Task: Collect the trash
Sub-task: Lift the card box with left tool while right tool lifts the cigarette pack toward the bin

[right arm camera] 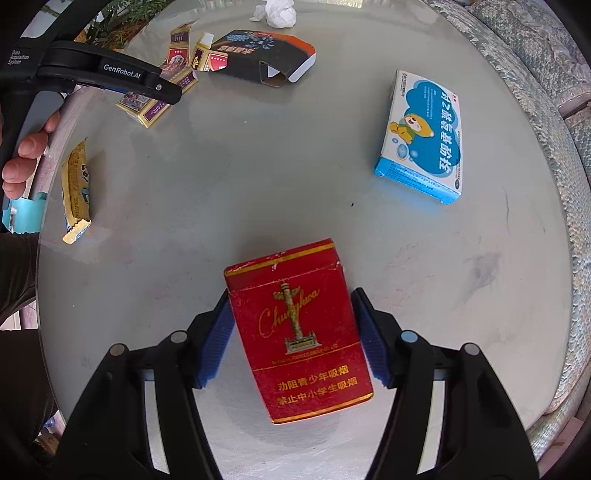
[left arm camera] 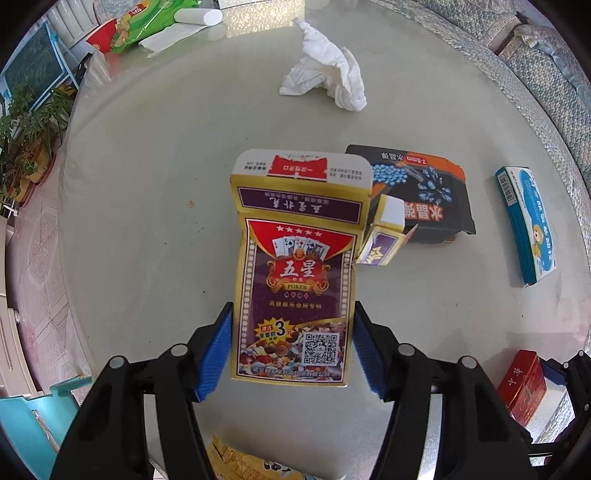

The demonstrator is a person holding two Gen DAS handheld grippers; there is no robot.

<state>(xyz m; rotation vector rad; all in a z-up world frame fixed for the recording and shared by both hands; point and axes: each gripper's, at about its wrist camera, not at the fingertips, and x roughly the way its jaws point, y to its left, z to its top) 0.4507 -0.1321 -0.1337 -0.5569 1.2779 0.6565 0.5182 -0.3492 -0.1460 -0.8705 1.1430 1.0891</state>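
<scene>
A flattened playing-card box (left arm camera: 293,273), purple, red and gold, lies between the blue pads of my left gripper (left arm camera: 291,343), whose jaws press its two long edges. A red Chunghwa cigarette pack (right arm camera: 301,332) lies on the glass table between the pads of my right gripper (right arm camera: 295,336), which touch its sides. The card box also shows in the right wrist view (right arm camera: 159,99) under the left gripper's arm. The red pack shows in the left wrist view (left arm camera: 522,386) at the lower right.
On the round glass table (left arm camera: 147,221) lie a crumpled white tissue (left arm camera: 325,74), a black box (left arm camera: 424,192), a blue-and-white medicine box (right arm camera: 424,136), a yellow snack wrapper (right arm camera: 75,188), a green packet (left arm camera: 147,22) and a paper roll (left arm camera: 197,16). Potted plants (left arm camera: 26,140) stand at left.
</scene>
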